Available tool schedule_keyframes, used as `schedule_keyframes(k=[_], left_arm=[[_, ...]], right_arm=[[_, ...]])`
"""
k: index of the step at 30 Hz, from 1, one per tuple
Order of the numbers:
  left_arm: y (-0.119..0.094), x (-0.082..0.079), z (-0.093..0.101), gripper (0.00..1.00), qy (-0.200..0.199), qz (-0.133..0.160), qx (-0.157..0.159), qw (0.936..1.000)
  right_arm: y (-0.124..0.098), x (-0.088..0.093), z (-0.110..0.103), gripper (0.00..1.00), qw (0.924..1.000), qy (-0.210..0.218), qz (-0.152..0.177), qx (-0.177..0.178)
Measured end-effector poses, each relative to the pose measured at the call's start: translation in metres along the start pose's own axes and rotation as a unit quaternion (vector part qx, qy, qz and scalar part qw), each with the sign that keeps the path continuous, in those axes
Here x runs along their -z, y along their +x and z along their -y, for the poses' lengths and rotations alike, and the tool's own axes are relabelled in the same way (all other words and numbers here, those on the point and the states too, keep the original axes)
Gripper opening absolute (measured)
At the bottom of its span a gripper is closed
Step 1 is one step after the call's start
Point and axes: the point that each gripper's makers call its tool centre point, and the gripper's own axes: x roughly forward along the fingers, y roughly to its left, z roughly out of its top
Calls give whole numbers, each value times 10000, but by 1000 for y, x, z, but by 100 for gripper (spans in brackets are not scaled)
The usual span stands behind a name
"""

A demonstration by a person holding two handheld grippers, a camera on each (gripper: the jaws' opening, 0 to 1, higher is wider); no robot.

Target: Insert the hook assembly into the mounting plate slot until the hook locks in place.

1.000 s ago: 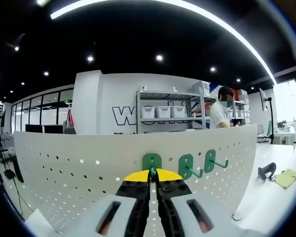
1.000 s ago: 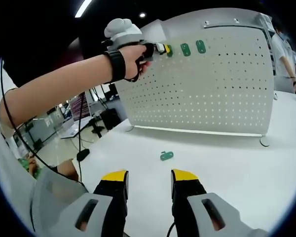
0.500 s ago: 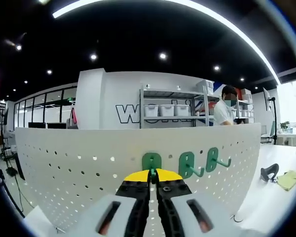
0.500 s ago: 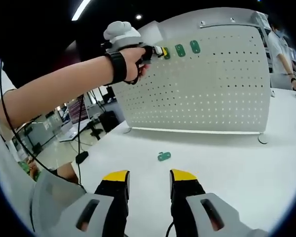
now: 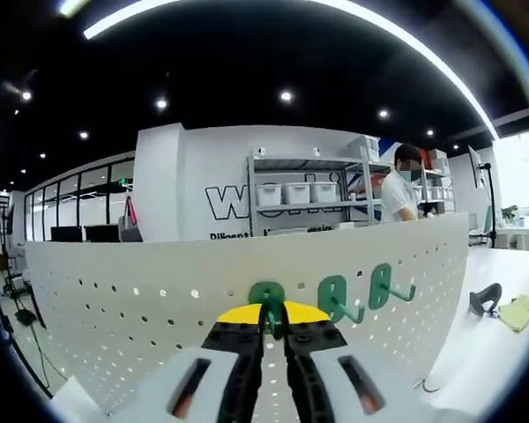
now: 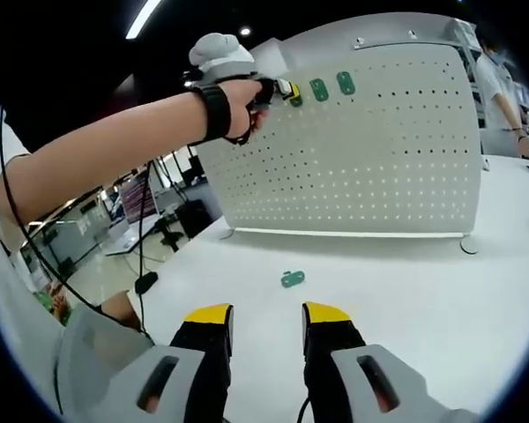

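Pinching a green hook [image 5: 269, 298] against the white pegboard [image 5: 132, 304], left gripper [image 5: 271, 315] nearly closed; right gripper [image 6: 263, 315] parted, empty, over table [image 6: 406, 282] near spare hook [image 6: 293, 278].

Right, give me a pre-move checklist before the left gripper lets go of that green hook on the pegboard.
1. Left gripper shut on the green hook: ok, jaws closed around it.
2. Hook against the pegboard: ok, it sits at the top row beside the two mounted hooks.
3. Hook locked in its slot: cannot tell, the jaws hide the joint.
4. Right gripper free: ok, jaws open, holding nothing, above the table.
5. Spare green hook in view: ok, lying on the table in front of the board.
6. Path clear for pulling back: ok by the right gripper view.
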Motion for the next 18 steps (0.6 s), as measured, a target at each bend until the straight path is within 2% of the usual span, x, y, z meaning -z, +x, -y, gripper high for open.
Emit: schedule_keyframes(k=[5, 9, 18], left_arm=[[0, 6, 0, 9, -64, -118, 46, 9999], [-2, 8, 1, 10, 75, -135, 115, 9998], [-8, 19, 4, 15, 61, -256, 439, 9987]], right_arm=[[0, -1, 0, 31, 10000, -5, 33, 2], [1, -1, -1, 31, 10000, -21, 9, -2], [2, -3, -4, 31, 10000, -67, 24, -56]])
